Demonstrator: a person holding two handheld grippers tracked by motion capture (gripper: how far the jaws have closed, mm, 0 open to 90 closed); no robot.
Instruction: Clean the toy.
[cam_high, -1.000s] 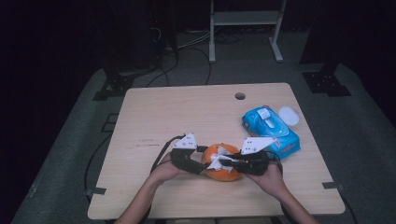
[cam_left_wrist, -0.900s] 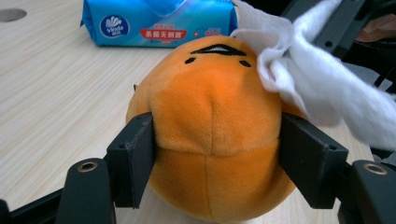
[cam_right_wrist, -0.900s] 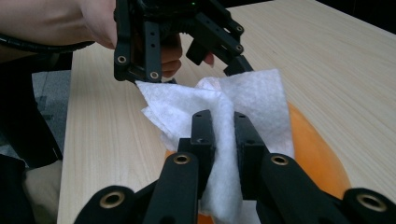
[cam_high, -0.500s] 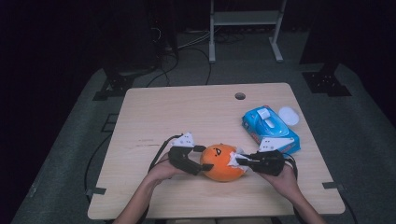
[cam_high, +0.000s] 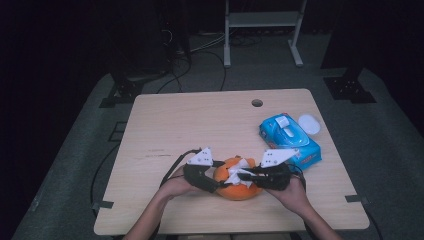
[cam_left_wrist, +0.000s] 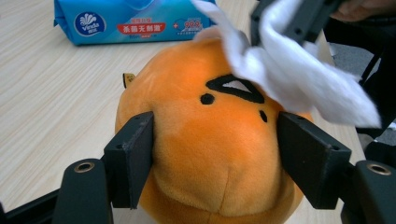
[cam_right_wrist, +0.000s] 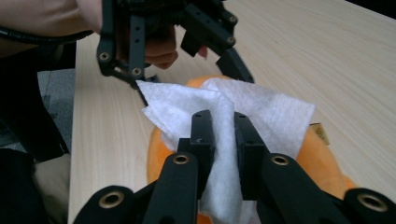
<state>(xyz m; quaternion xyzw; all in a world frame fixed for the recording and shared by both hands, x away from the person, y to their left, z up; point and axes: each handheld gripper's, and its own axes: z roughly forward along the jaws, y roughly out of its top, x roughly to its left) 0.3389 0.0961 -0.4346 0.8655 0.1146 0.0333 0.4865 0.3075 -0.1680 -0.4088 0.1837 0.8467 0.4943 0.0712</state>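
Plush toy: round, orange plush toy (cam_high: 236, 185) with a black stitched face, sitting near the tabletop's (cam_high: 200, 125) front edge.
Wipe: white wipe (cam_right_wrist: 224, 116), crumpled, draped over the plush toy's top.
Wipes pack: blue wipes pack (cam_high: 290, 140), lying flat just behind the plush toy, to its right.

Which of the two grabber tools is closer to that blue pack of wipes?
The right. The right gripper sits just in front of the blue wipes pack, holding a white wipe; the left gripper is beyond the orange plush toy, clamping it.

Lab or studio setting, black-draped surrounds, grey floor mat (cam_high: 75, 165), stand bases (cam_high: 122, 92) at 10 and 2 o'clock, cables (cam_high: 210, 47) at 12.
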